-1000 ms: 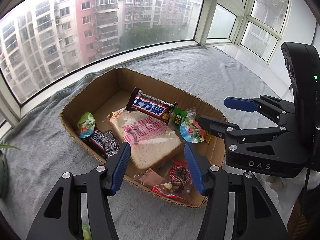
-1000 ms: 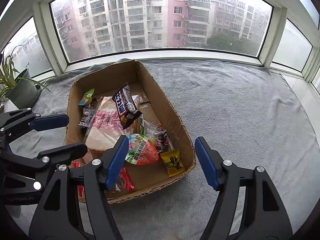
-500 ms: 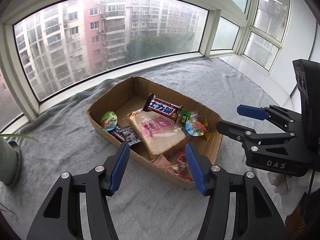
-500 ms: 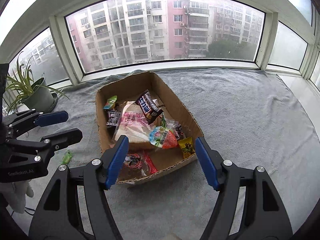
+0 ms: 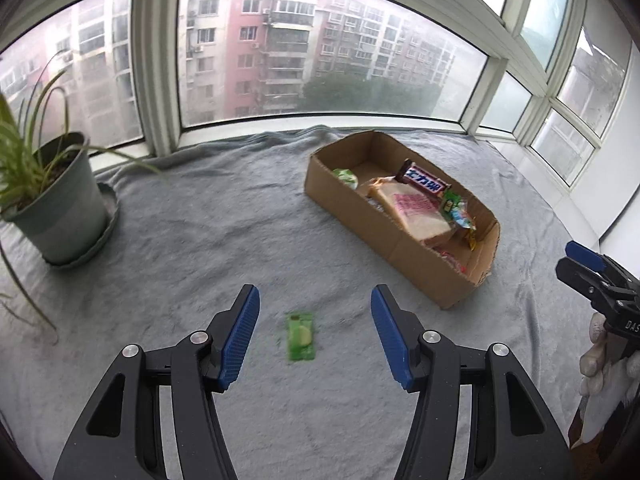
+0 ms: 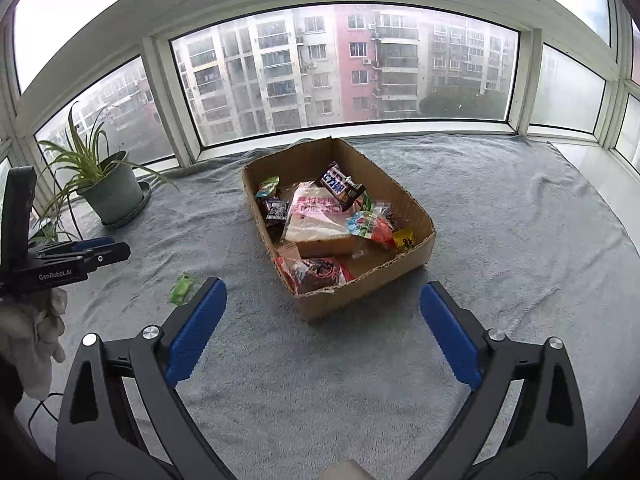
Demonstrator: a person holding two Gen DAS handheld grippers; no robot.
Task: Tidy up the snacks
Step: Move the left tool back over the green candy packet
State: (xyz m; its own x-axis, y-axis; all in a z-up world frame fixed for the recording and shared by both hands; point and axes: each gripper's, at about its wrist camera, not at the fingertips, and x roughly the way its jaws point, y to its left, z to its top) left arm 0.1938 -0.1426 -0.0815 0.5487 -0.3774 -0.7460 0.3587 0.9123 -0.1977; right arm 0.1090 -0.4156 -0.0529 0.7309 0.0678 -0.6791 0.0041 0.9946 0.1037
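Left hand-held gripper (image 5: 315,338) hangs above the grey towel-like cloth (image 5: 224,240), its blue pads about half apart with nothing pressed between them. I see the small green snack packet (image 5: 300,336) lying flat on the cloth, framed between the two pads in the left wrist view but not touched by either. Right hand-held gripper (image 6: 322,330) points at the open brown cardboard box (image 6: 420,240); its jaws are opening, they stand wide, and nothing is between them. I note the box sits on the cloth below the window, well apart from the green packet. Inside it lie a wrapped slice of bread with pink print (image 6: 316,220), a dark chocolate bar with white lettering (image 6: 340,188) resting tilted on the bread, and several smaller mixed packets. A green potted plant (image 5: 52,204) stands on its saucer at the far left of the cloth. A white-gloved hand (image 6: 32,328) carries the left unit.
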